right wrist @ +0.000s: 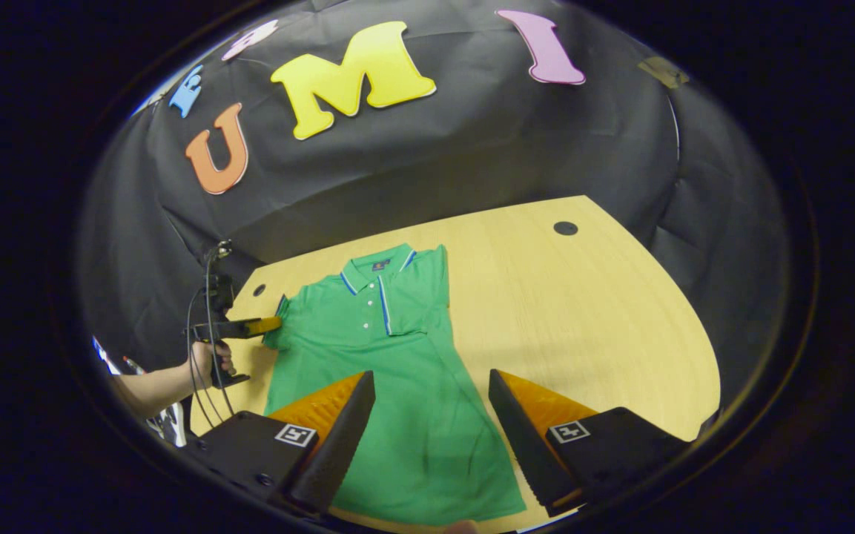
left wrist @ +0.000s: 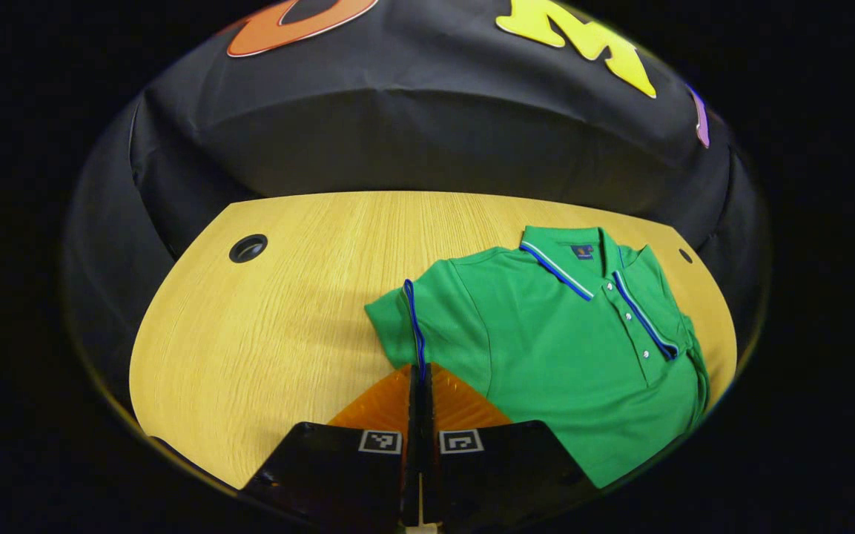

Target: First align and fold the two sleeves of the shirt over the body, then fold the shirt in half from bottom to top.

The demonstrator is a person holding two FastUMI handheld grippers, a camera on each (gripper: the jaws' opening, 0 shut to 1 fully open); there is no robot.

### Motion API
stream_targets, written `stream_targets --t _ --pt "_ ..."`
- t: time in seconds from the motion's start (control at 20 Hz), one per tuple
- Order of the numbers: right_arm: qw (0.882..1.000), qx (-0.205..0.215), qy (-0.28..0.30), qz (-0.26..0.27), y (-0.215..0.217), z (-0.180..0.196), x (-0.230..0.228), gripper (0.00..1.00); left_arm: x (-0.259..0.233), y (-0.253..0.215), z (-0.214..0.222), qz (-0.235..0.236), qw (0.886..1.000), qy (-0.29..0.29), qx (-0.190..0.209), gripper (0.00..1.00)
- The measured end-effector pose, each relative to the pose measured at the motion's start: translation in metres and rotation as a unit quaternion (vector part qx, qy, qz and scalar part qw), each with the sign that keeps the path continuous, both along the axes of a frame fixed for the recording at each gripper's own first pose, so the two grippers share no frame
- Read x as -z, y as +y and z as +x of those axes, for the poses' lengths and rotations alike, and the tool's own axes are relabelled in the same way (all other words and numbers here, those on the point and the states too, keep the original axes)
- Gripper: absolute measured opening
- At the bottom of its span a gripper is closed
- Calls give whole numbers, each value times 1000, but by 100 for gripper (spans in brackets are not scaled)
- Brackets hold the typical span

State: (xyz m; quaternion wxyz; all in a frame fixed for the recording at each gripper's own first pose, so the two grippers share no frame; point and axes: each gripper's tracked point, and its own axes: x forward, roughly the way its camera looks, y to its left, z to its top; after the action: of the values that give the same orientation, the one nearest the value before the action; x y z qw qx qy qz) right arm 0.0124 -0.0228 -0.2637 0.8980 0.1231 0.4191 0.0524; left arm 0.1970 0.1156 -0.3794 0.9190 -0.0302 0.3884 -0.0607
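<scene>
1. The green shirt (right wrist: 390,371) lay flat on the desk (right wrist: 590,311), collar (left wrist: 568,263) at the far end. In the right gripper view it sat toward 9 o'clock of the desk's middle.
2. One sleeve (right wrist: 416,285) was already folded over the chest. The other sleeve (left wrist: 401,315) stuck out flat on the wood.
3. The left gripper (left wrist: 420,386) looked closed, its two fingers pressed together at the striped edge of that flat sleeve. In the right gripper view it reached in from 9 o'clock, held by a hand (right wrist: 208,360). It seemed to pinch the sleeve edge.
4. The right gripper (right wrist: 431,415) was wide open and held nothing. It hung over the lower part of the shirt.
5. The shirt was probably light, soft and floppy. It would likely bend and sag when lifted, and could slide a bit on the smooth wood.
6. A good place to hold was likely the sleeve's thick edge, then the two bottom corners for the last fold.
</scene>
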Motion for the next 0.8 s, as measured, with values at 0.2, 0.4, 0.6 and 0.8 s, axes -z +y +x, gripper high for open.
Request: stream_targets --t 0.2,0.4,0.6,0.8 --pt "1000 2 -6 4 2 -1 -4 98 -30 -10 6 -27 999 -23 -4 4" --pt "1000 5 -13 7 -2 -3 -8 98 -60 -30 11 -24 999 -44 18 4" --pt "1000 19 -20 11 -8 -4 -13 93 -73 -61 13 -10 998 -44 35 4" --pt "999 41 -21 10 -29 -17 -19 98 -65 -94 13 -1 999 -28 43 4"
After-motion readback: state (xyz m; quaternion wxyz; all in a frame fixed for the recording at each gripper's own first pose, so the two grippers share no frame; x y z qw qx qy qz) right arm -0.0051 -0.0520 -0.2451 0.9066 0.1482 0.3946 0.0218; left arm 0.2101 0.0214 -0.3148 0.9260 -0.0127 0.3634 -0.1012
